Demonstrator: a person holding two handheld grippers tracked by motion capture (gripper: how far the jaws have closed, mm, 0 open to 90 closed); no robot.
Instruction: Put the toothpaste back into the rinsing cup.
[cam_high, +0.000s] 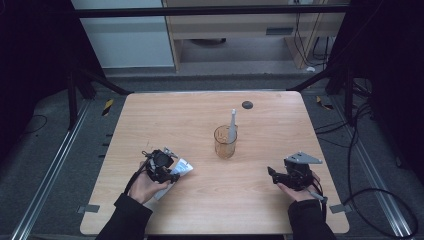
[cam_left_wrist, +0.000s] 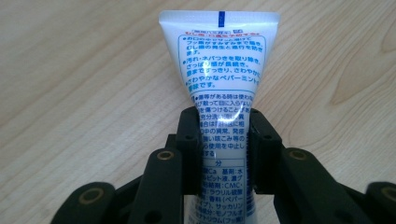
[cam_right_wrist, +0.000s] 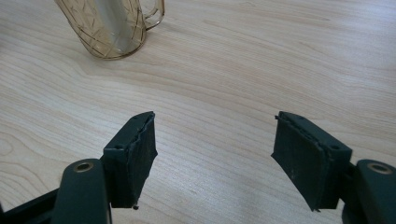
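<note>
Pale wood-grain tabletop (cam_high: 210, 200), dark floor and cabling around. Left gripper (cam_left_wrist: 223, 140): fingers (cam_left_wrist: 189, 140) pressed narrow on both sides of white plastic toothpaste tube with blue print (cam_left_wrist: 219, 70), gripped mid-body, likely for a lift toward amber see-through cup (cam_high: 225, 142) mid-tabletop, where white toothbrush (cam_high: 232, 122) stands upright. Tube at near-left of tabletop; long axis runs straight out from fingers, flat crimped end pointing away. Right gripper (cam_right_wrist: 215, 158): fingers wide apart, nothing between, low over bare wood near cup.
</note>
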